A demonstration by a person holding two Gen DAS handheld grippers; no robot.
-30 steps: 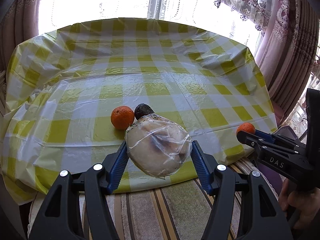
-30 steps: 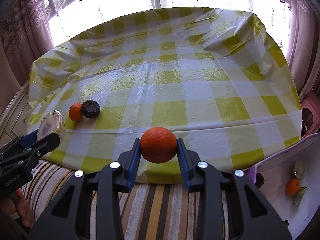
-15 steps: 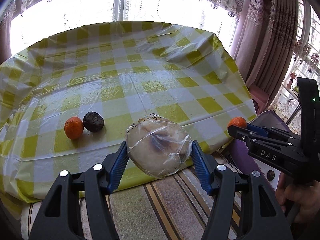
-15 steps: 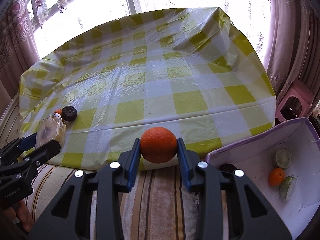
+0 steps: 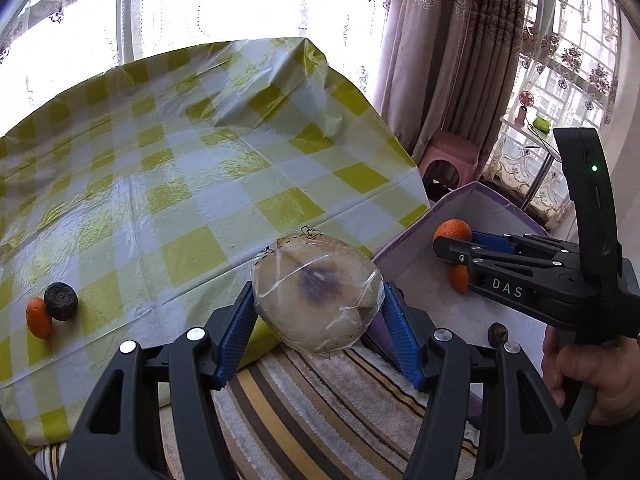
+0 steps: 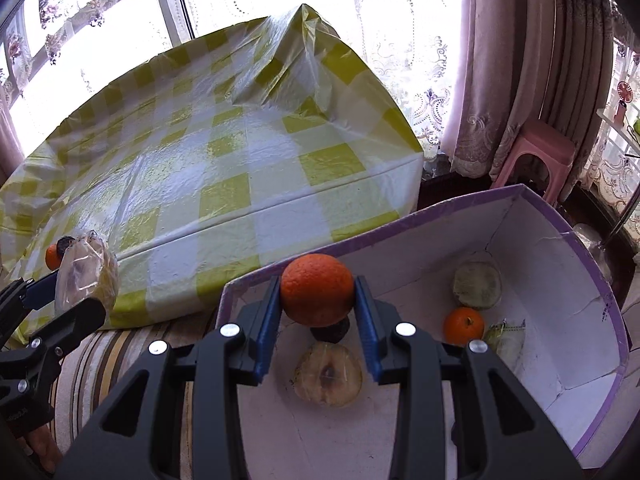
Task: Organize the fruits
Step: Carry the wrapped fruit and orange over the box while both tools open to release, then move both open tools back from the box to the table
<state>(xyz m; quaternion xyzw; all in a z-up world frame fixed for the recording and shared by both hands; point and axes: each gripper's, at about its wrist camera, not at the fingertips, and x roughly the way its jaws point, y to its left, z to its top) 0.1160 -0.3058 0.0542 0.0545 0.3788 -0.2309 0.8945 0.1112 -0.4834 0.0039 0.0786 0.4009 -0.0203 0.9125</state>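
I had both loads mid-carry toward the purple-rimmed box (image 6: 520,216) at lower right, my right gripper (image 6: 317,312) clamped on an orange (image 6: 316,290) above its floor, my left gripper (image 5: 318,320) clamped on a plastic-wrapped pale fruit (image 5: 318,300) (short of the rim), so lowering and release came next.

Strong backlight from blown-out window (image 5: 224,12); tablecloth (image 5: 192,168) glare; fisheye-bent edges, possibly soft.

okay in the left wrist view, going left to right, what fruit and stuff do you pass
Small orange → dark round fruit → wrapped fruit held in the left gripper → orange held in the right gripper
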